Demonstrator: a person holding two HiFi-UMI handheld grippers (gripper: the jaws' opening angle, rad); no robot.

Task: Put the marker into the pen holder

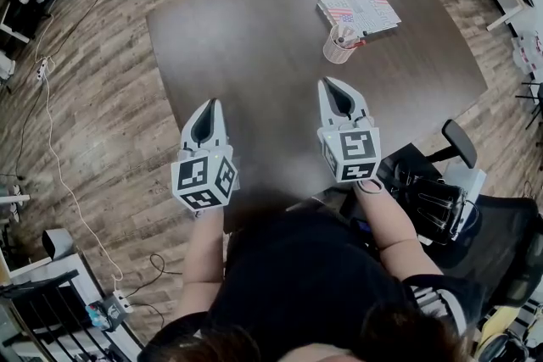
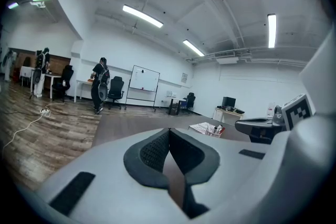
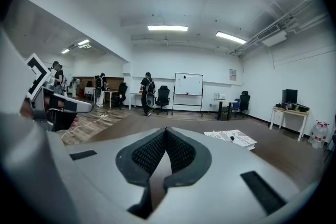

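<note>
One marker (image 1: 342,36), standing upright, in pen holder (image 1: 336,54)

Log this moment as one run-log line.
left gripper: jaws shut, empty | right gripper: jaws shut, empty | pen holder: upright on table, beside booklet, untouched

Plank floor (image 1: 93,123), white walls (image 3: 173,63)

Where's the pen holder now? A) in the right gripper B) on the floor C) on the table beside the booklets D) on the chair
C: the pen holder stands on the table by the near edge of the booklets, ahead of the shut, empty right gripper.
</note>
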